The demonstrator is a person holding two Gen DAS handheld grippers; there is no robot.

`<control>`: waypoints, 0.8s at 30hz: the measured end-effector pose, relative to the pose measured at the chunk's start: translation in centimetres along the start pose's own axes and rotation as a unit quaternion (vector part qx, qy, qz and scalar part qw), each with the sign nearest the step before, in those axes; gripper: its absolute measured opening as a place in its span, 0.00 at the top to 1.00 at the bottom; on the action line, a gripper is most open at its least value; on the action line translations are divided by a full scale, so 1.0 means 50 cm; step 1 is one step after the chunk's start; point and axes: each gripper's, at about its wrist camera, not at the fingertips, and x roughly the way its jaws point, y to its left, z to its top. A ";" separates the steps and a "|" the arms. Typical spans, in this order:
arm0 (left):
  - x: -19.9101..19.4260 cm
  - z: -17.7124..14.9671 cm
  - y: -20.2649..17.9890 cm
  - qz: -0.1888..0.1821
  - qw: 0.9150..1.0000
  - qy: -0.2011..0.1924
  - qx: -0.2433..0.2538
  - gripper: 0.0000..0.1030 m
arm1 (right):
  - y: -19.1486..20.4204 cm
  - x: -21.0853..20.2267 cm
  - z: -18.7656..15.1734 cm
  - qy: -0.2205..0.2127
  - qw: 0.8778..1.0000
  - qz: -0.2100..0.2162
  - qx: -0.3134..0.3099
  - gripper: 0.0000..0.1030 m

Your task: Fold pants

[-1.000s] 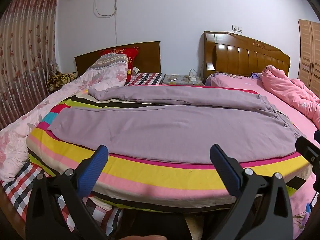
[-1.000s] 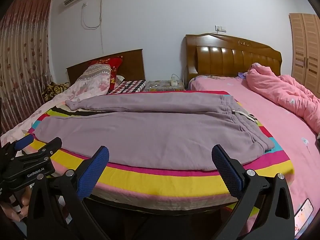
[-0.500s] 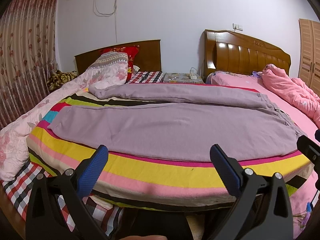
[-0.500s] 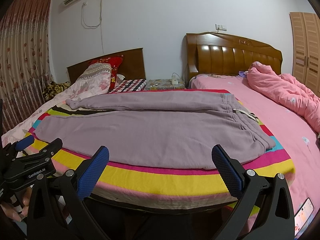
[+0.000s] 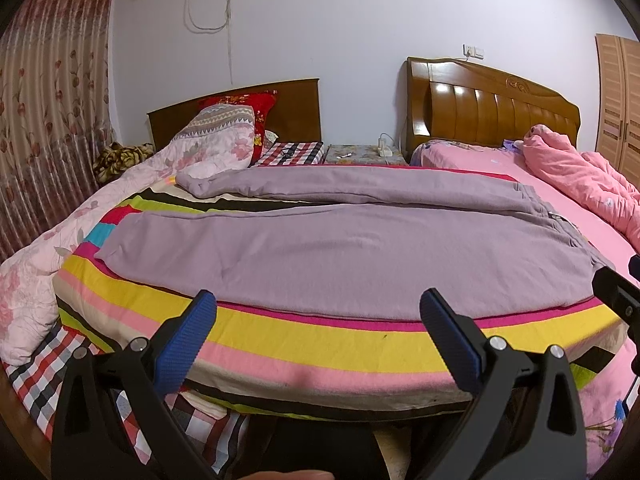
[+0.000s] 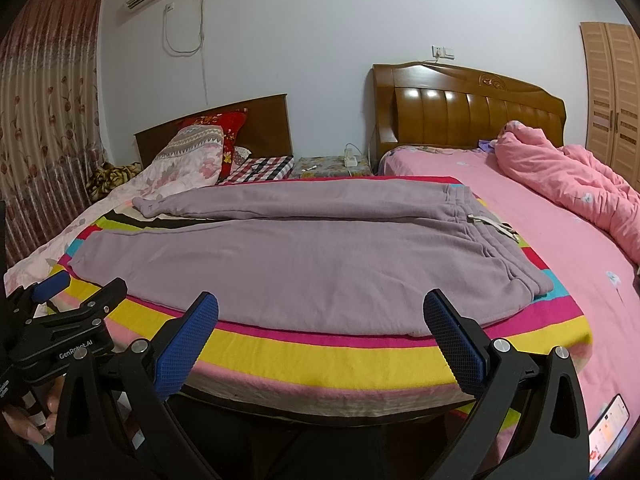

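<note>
Flat on striped blanket (image 6: 320, 364), unfolded purple pants (image 6: 304, 264).

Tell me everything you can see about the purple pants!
The purple pants look soft and fleecy. They lie flat and unfolded on the striped blanket, legs apart, stretching left, the far cuff crumpled. The gathered waistband is at the right, with a pale drawstring spilling out. Neither gripper touches them.

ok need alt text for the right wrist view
Purple pants lie spread flat on a striped blanket on a bed, waistband to the right. The open right gripper hangs at the near edge, touching nothing; the left gripper shows at far left.
</note>
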 end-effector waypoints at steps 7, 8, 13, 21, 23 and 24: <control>0.000 0.001 0.000 0.000 1.000 0.000 0.001 0.01 | 0.000 0.000 0.001 0.000 1.000 0.000 0.000 0.04; 0.001 0.002 -0.001 0.000 1.000 0.000 0.002 0.01 | 0.000 0.000 0.001 0.000 1.000 0.000 0.000 0.04; 0.002 0.002 0.003 -0.002 1.000 -0.002 0.007 0.01 | 0.000 0.000 0.001 0.000 1.000 0.000 0.000 0.04; 0.004 0.001 -0.001 -0.007 1.000 -0.006 0.018 0.01 | 0.000 0.000 0.001 0.000 1.000 0.000 0.000 0.04; 0.002 0.001 -0.002 -0.008 1.000 -0.007 0.020 0.01 | 0.000 0.000 0.000 0.001 1.000 0.000 0.000 0.04; 0.002 0.000 -0.003 -0.008 1.000 -0.007 0.021 0.01 | 0.000 0.000 0.001 0.000 1.000 0.000 0.000 0.04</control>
